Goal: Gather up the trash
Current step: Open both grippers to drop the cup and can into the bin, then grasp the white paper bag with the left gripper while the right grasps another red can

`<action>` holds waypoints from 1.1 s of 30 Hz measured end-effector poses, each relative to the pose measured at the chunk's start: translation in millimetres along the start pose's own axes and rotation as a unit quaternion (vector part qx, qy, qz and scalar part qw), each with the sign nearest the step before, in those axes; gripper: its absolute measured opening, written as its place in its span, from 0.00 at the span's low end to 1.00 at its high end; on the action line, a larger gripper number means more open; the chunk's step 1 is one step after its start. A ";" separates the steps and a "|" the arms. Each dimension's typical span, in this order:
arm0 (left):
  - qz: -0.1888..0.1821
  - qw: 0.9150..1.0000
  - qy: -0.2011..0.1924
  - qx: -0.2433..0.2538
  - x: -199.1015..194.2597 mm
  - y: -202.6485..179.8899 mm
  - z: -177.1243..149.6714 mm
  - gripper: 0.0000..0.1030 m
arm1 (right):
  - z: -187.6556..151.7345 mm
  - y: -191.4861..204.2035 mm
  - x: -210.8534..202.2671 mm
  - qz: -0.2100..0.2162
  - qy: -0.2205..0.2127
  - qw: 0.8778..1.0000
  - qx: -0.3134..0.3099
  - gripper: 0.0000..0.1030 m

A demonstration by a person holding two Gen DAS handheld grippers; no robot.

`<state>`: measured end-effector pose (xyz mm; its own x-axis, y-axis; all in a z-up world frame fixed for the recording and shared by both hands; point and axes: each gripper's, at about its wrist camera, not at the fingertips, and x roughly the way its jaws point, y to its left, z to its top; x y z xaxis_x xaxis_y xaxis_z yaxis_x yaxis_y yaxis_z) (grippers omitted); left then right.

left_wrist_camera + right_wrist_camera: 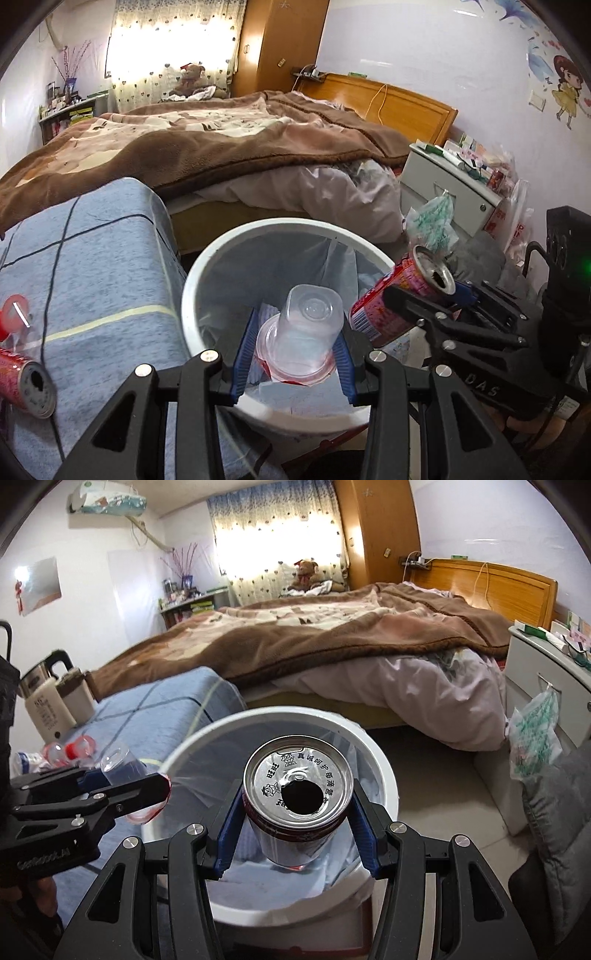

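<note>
My left gripper [295, 347] is shut on a clear plastic cup [303, 328] with a red-stained rim, held over the white trash bin [192, 295]. My right gripper [295, 823] is shut on an opened red drink can [297, 794], held over the same bin [388, 771], which has a clear liner. In the left wrist view the right gripper [421, 295] holds the can [399, 291] at the bin's right rim. In the right wrist view the left gripper [122, 782] holds the cup [122, 764] at the bin's left rim.
A second red can [26, 380] and a red-capped clear bag [14, 317] lie on the blue-grey cloth-covered surface [92, 258] left of the bin. A kettle and bottle [55, 701] stand there too. The bed [221, 147] lies behind, a white nightstand [450, 184] to the right.
</note>
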<state>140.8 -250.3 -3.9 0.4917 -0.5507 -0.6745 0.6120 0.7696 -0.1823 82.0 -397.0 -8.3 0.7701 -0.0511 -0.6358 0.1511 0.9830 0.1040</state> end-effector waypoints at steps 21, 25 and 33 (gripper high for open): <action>0.015 0.999 -0.016 -0.025 -20.6 12.5 -3.4 0.62 | -4.5 2.5 -8.6 0.002 -0.005 1.000 0.024 0.60; 0.035 0.998 -0.029 -0.033 -36.2 25.9 -10.9 0.62 | -6.0 12.4 -19.1 0.010 -0.016 1.000 0.023 0.60; 0.062 0.994 -0.048 -0.073 -73.0 66.0 -29.4 0.62 | -4.2 40.6 -29.5 0.026 -0.029 0.999 0.012 0.60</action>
<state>127.1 -149.8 12.3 0.6192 -0.4723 -0.6273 0.4507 0.8680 -0.2086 62.8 -354.8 11.5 0.8114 -0.0118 -0.5844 0.1245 0.9803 0.1532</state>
